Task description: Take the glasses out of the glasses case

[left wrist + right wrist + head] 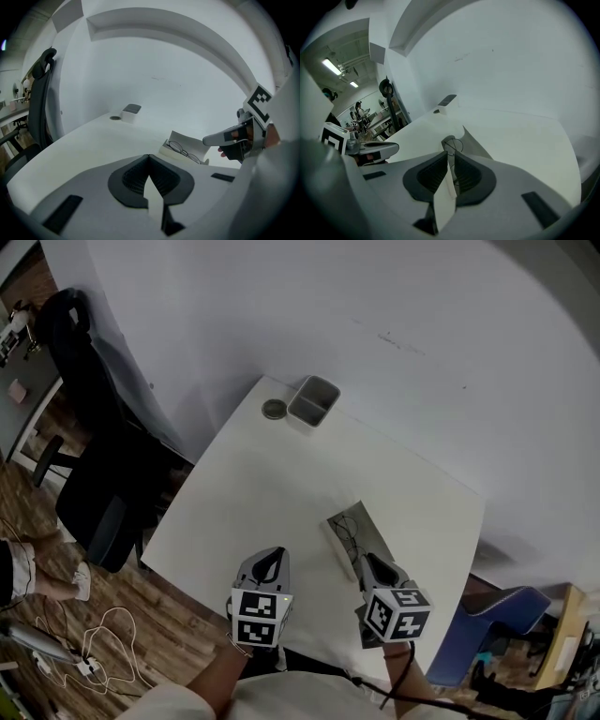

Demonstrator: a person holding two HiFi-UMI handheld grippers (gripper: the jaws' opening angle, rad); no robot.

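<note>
— Glasses first: where are they?
— Lying in the open glasses case, just right of centre on the counter in the head view.
— And your jaws?
— On my right gripper they stand all but together at the case's near end. A thin wire arm of the frame runs through the sliver, and I judge they pinch it there so no pad smears a lens. My left gripper hangs at lower centre, jaws together on nothing, apart from the case to leave room for lifting.
</note>
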